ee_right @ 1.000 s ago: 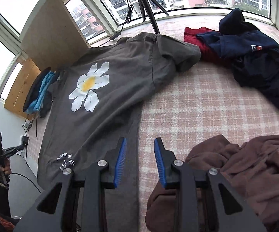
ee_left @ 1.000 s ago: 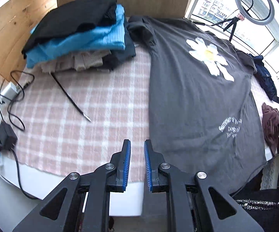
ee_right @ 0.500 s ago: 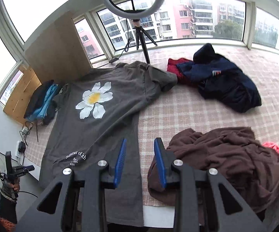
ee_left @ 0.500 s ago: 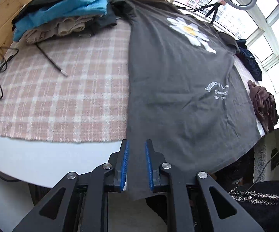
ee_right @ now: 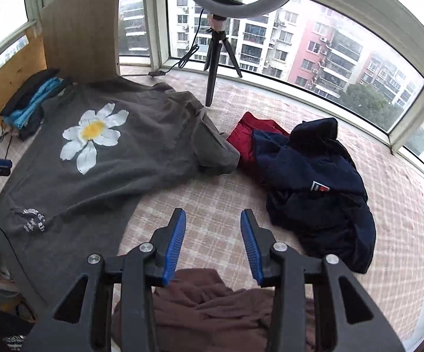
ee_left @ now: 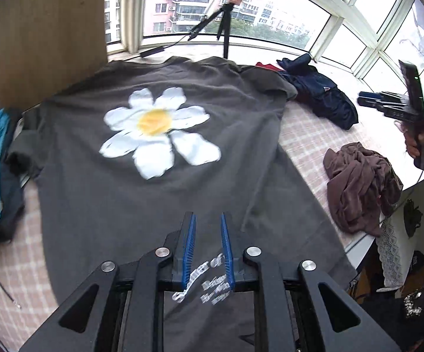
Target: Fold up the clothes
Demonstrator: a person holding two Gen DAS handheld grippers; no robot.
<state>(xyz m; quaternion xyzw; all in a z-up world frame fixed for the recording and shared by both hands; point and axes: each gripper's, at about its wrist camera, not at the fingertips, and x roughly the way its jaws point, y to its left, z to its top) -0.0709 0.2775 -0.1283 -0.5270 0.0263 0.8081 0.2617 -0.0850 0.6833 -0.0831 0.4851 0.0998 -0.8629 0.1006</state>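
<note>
Grey T-shirt (ee_left: 159,193) with a white daisy print lies spread flat on the pink checked blanket (ee_right: 212,193), hem toward the person. Left hand-held gripper (ee_left: 207,245) hovers over the hem lettering, fingers slightly parted and gripping nothing. Right hand-held gripper (ee_right: 212,245) is spread wide above the brown garment (ee_right: 212,308), empty too. Folding looks not yet begun; next, each gripper probably needs to pinch a side edge or sleeve and carry it inward.
</note>
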